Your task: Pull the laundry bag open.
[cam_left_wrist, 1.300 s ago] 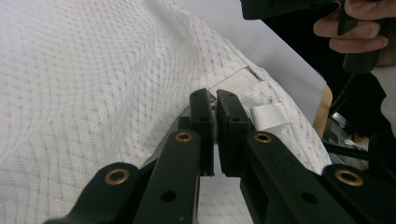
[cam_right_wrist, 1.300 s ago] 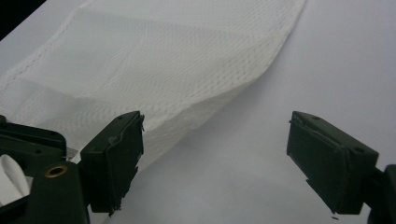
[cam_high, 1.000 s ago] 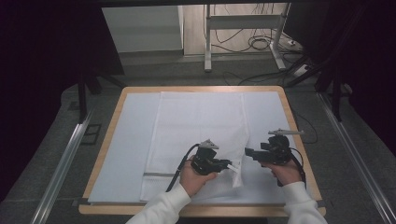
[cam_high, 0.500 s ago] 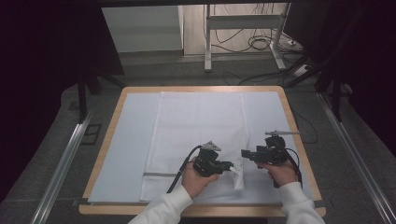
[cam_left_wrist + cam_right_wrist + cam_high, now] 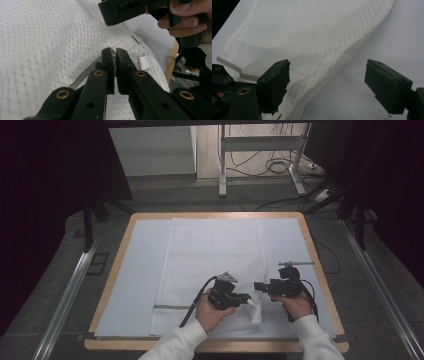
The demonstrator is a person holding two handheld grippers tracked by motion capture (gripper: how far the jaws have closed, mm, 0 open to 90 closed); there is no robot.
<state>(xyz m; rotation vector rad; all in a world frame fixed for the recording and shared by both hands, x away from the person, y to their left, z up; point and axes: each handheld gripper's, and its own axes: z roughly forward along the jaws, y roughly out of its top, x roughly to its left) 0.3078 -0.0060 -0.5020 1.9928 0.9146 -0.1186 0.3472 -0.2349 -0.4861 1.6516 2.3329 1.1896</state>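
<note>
The mesh bag [image 5: 212,260] lies flat down the middle of the table [image 5: 120,250], and both hands are working at its near right corner. The left gripper [image 5: 244,298] has that corner pinched up: in its own view the jaws are clamped tight on the zipper end [image 5: 113,55], with the white tag [image 5: 144,62] just beside them on the bag's hem.

Now the change: compared with a second ago, the right gripper [image 5: 259,286] has slid a little leftward, toward that pinched corner. It was standing off nearer the table's right edge; now its tip is close to the left gripper's. The left one hasn't budged.

The right gripper's jaws stand wide apart with nothing between them. In its own view the bag [image 5: 317,37] drapes up behind the one jaw, while bare sheet [image 5: 372,40] lies under the other.

So my read is that the left hand is anchoring the zipper end, and the right is lining up to take the slider or the corner beside it. It's close, but it's not on the fabric yet.
</note>
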